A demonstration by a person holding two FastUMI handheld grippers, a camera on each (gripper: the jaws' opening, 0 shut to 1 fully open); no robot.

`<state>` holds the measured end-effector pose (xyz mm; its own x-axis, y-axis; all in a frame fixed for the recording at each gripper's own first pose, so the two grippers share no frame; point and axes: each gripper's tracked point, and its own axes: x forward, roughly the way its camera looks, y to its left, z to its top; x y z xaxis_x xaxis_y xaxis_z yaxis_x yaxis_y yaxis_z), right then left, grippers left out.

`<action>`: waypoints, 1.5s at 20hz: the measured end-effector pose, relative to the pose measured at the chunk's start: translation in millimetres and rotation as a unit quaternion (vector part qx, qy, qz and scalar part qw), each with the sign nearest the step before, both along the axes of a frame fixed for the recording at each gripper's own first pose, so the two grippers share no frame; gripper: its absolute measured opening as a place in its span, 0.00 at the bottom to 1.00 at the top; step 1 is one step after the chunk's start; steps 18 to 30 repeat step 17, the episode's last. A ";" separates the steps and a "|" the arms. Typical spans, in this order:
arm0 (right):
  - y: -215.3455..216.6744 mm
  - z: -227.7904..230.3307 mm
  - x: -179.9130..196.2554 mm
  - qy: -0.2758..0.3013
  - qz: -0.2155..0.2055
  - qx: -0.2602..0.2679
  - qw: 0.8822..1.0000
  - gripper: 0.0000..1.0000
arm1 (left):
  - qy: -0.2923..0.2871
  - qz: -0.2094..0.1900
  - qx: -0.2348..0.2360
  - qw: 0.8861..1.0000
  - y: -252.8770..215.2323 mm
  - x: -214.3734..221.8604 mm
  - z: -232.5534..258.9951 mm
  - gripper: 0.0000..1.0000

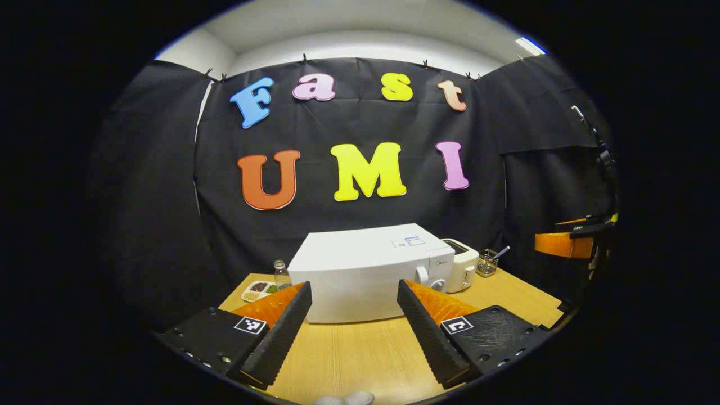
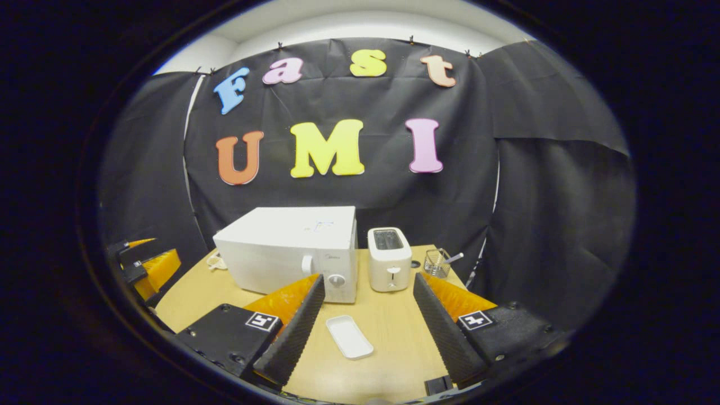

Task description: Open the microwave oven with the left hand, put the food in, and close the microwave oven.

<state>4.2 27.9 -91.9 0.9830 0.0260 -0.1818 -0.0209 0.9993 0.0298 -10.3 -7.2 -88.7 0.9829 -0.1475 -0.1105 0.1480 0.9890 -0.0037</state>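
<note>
Pre-open step: white boxy microwave oven (image 1: 365, 275) shut, straight ahead of left gripper (image 1: 353, 326), jaws wide, empty. Right gripper (image 2: 367, 332) wide over white rectangular dish (image 2: 349, 336). Next: left reaches door edge, pulls.

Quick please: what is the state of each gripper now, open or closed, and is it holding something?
Left gripper: open, holding nothing, facing the closed microwave oven.
Right gripper: open, holding nothing, above the white tray on the table.

One microwave oven (image 2: 289, 250), one toaster (image 2: 388, 259), one white tray (image 2: 349, 336), one bottle (image 1: 280, 273), one wire holder (image 2: 437, 263).
</note>
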 end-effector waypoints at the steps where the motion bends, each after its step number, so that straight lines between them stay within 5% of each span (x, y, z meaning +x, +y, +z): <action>1: 2.6 4.7 -2.5 -0.006 -0.001 0.001 1.000 1.00 | -0.010 0.004 0.000 1.000 5.9 -4.7 10.3 0.97; 9: 16.6 51.2 -26.3 -0.061 -0.004 -0.003 0.998 1.00 | -0.033 0.040 -0.016 0.999 57.1 -17.5 51.6 0.97; 10: 17.9 57.3 -28.0 -0.067 -0.004 -0.003 0.998 0.91 | -0.035 0.044 -0.016 0.998 60.2 -17.7 54.2 0.97; 11: 20.4 61.6 -29.4 -0.072 -0.003 -0.003 0.997 1.00 | -0.036 0.048 -0.016 0.998 64.3 -17.8 55.9 0.97; 30: 32.8 78.0 -36.1 -0.086 0.006 0.000 0.996 1.00 | -0.053 0.052 -0.013 0.997 73.1 -18.8 71.0 0.97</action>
